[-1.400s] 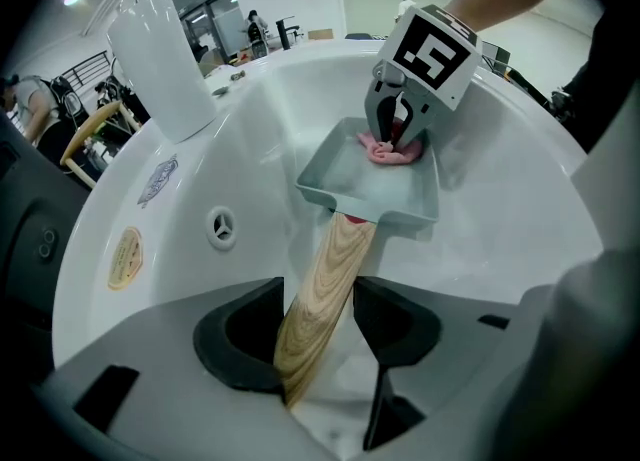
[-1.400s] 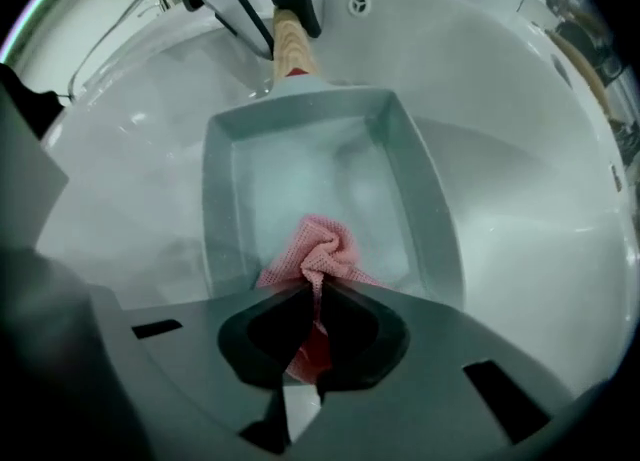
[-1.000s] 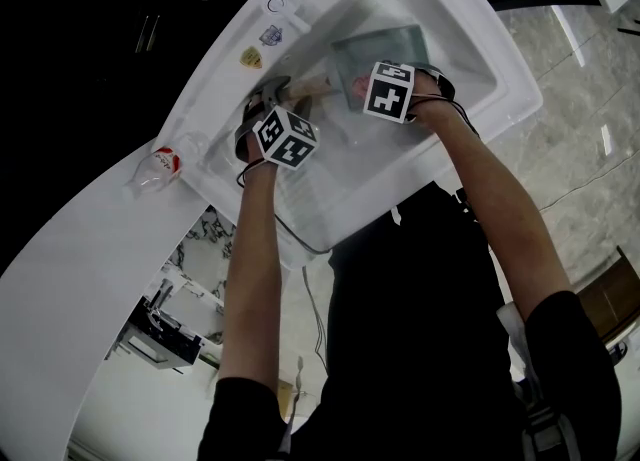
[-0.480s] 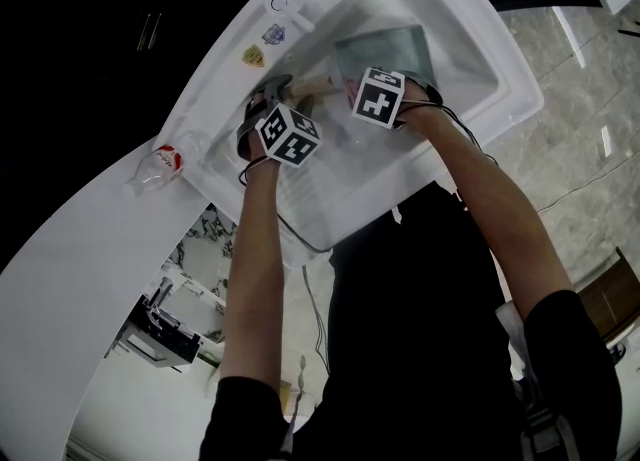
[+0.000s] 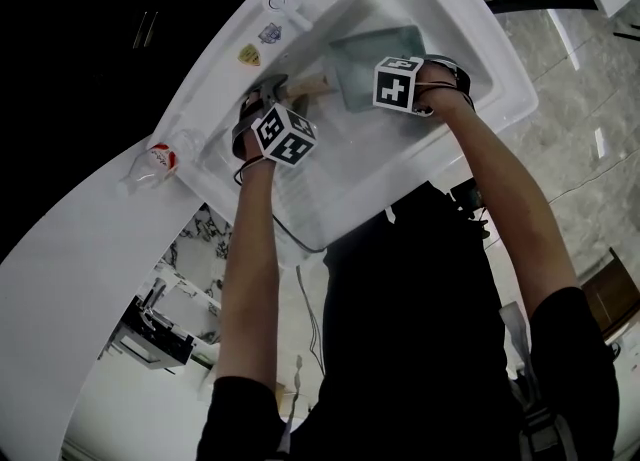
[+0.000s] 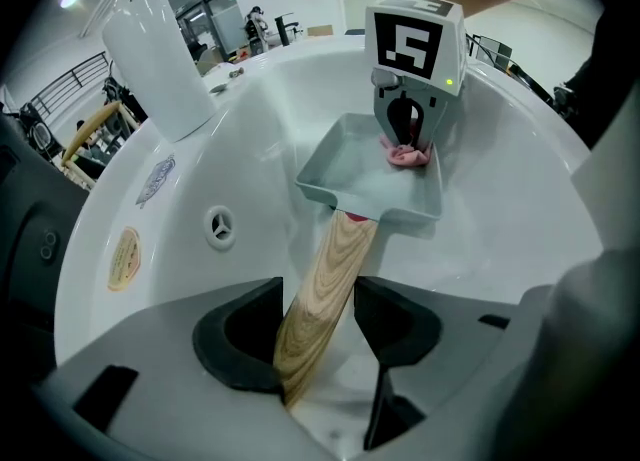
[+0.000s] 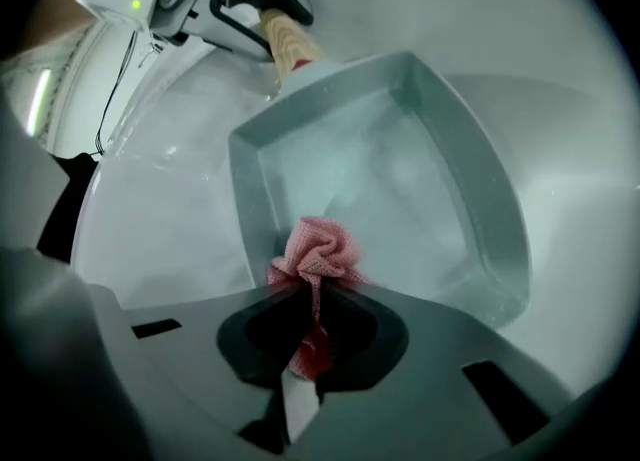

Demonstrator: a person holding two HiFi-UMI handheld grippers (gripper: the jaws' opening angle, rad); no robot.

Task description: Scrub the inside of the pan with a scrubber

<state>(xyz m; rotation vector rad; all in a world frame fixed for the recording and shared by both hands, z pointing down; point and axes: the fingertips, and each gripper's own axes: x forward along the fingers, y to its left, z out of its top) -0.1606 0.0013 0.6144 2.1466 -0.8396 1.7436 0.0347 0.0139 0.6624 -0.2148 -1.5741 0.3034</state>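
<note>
Item: pan [image 6: 370,174], in the sink [image 6: 240,139]. Our left gripper [image 6: 315,329] has its jaws clamped on the pan's wooden handle [image 6: 325,289].

Item: pink scrubber [image 7: 318,254], pinched in our right gripper [image 7: 315,334] and pressed against the pan's wall farthest from the handle.

Risks, as we judge them: the scrubber may ride over that wall and out of the pan, and hard strokes may twist the handle in its clamp.

Change: since half a second ago, our right gripper has swept away from the pan's handle end. The pan and left gripper are unmoved.

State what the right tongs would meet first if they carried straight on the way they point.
Probably the inner floor of the grey pan: the right tongs, shut on the pink scrubber, point down into it, scrubber leading. Whether it touches is unclear.
</note>
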